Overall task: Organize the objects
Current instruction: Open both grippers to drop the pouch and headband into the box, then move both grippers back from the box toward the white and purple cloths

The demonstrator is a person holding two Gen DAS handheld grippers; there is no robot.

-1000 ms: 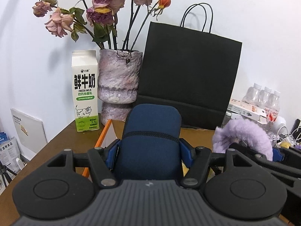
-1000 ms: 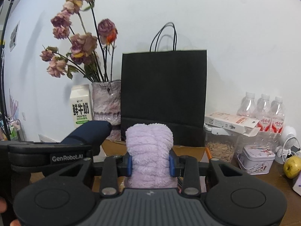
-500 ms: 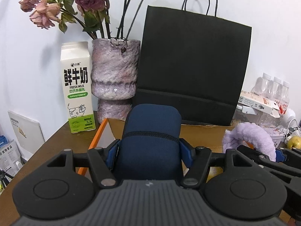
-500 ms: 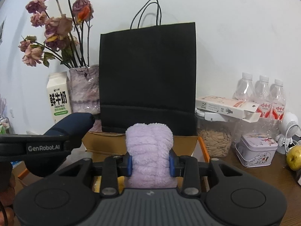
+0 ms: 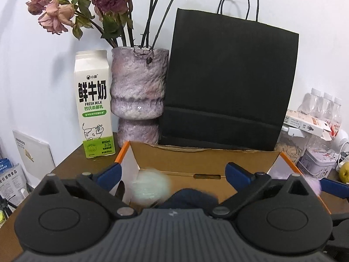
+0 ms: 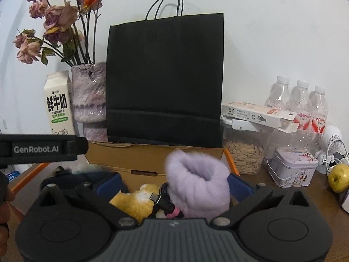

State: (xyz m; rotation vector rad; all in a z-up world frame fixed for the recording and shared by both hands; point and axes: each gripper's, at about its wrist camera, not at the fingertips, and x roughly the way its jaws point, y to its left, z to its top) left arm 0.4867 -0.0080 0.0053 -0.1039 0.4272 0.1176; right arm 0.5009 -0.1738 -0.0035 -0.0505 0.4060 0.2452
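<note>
My left gripper [image 5: 172, 173] and right gripper [image 6: 174, 184] are opening wide over the cardboard box [image 5: 202, 163], letting the blue pouch [image 5: 189, 197] and purple fluffy thing [image 6: 196, 185] drop in, so I should lift straight up, touching nothing.

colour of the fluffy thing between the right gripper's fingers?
Pale lilac. The fluffy item shows best in the right wrist view, over the cardboard box.

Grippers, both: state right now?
Left gripper: jaws opening, nothing gripped; navy pouch sits below.
Right gripper: jaws opening; purple fluffy item released between them.
</note>
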